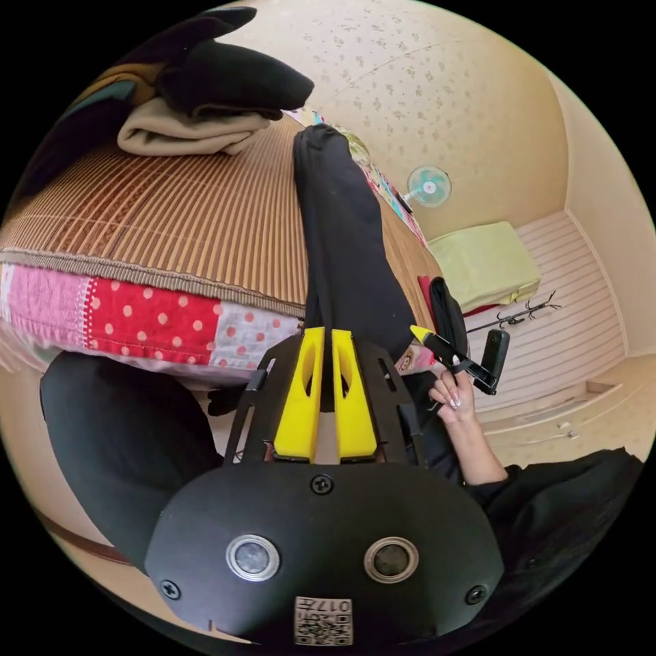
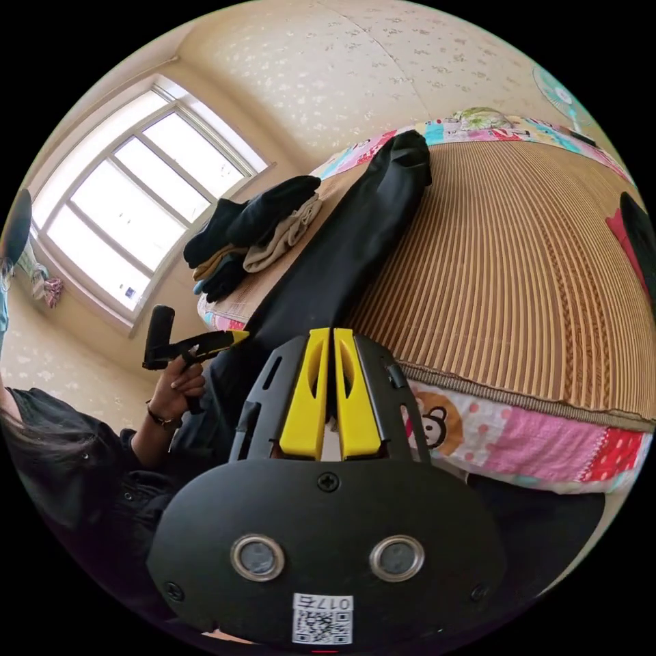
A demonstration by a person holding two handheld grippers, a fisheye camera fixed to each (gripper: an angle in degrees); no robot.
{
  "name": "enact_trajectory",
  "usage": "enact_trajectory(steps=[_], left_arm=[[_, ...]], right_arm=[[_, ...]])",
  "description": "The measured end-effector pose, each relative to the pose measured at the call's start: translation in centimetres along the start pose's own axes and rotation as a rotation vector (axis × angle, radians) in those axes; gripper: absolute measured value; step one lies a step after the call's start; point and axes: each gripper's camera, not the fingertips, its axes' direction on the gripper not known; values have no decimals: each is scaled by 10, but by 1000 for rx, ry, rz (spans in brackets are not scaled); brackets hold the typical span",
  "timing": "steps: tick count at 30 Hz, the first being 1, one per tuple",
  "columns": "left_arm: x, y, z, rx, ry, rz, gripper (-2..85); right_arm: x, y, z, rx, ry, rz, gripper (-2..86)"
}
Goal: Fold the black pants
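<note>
The black pants lie lengthwise in a narrow strip on the striped bed mat, their near end hanging over the bed's edge. My left gripper has its yellow jaws pressed together on that near end. In the right gripper view the same pants run from the far side down to my right gripper, whose jaws are closed on the fabric. A hand holds the right gripper beside the pants' edge in the left gripper view. The left gripper is also held by a hand.
A stack of folded clothes sits on the mat's far corner. The bed has a patchwork sheet along its side. Another dark garment lies at the bed's edge. A fan and a window are on the walls.
</note>
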Motion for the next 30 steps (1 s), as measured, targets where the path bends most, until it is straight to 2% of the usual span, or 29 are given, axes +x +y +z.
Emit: enact_trajectory(steps=[3,4,7,13,17,19,22,26,28,30], left_arm=[[5,14,10,-84,24,-19,19],[8,18,8,-63,35,-7,17],[15,21,-4,57,38,7,57],[17,-21,-15,147,46,74,100],[-2,-59,7,59,72,66,120],[-17,-66,20,-8,80,55,124],[-23,-49,11,-51,163,55,114],[-22,-28,8,-89,215,26,116],[-17,-29,17,-133,198,16,93],[-13,-31,23,-198,181,23,55]], right_arm=[[25,1,8,-182,18,83,23],[32,0,7,-205,0,96,25],[38,-7,-11,-120,-15,87,39],[71,-42,-17,-30,-67,81,104],[111,-63,8,-79,-194,138,128],[129,-67,20,-127,-329,165,132],[132,-56,22,-228,-417,119,129],[150,-40,20,-197,-514,175,123],[163,-44,36,-171,-603,218,107],[161,-50,52,-213,-582,221,77]])
